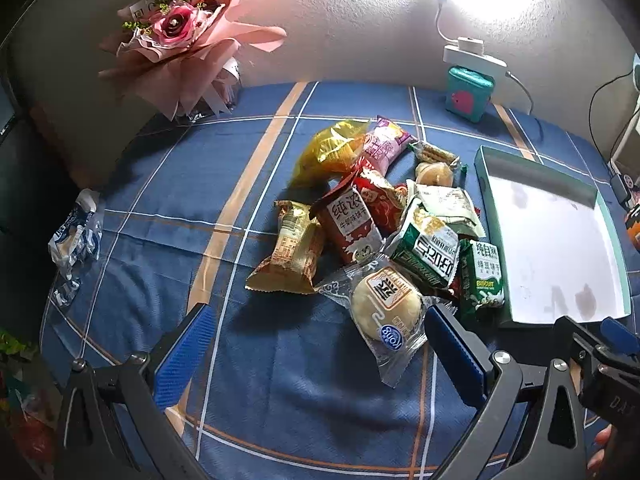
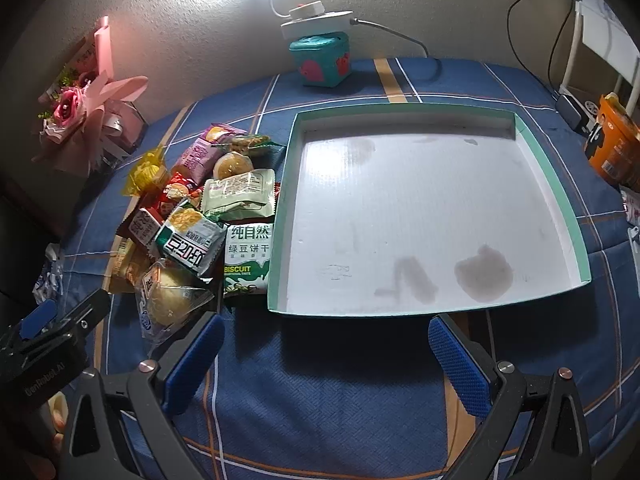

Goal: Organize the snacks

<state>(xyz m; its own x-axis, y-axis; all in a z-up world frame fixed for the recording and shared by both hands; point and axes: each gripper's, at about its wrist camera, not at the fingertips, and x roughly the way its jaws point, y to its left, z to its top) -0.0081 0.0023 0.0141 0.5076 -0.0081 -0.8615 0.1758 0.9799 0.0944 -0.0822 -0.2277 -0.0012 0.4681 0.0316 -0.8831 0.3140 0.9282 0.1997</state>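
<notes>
A: Crinkly plastic everywhere. The snacks [image 1: 376, 216] sit in one heap on the blue cloth [image 1: 168, 184], just left of the tray [image 2: 552, 184], and the tray holds nothing yet.

B: Both tools are empty too. The left gripper [image 1: 320, 356] hangs over the near edge of the heap with its jaws spread wide, and the right gripper [image 2: 326, 356] hovers wide open in front of the tray's near wall.

A: So what could go wrong?

B: The bun [image 1: 386, 308] in its clear wrapper lies closest to the left gripper, and it overlaps the green pack [image 1: 426, 252]. Wide jaws closing there may catch two packets at once, or only the loose film, and then the bun slips out on the way over.

A: And it looks soft.

B: I judge so; a hard squeeze may flatten it. The biscuit pack [image 2: 248, 258] touches the tray's left wall, so a pull on it could shove the light tray sideways.

A: Anything else?

B: The two grippers are near each other at the heap's corner. Reaching with both at once risks a knock.
</notes>
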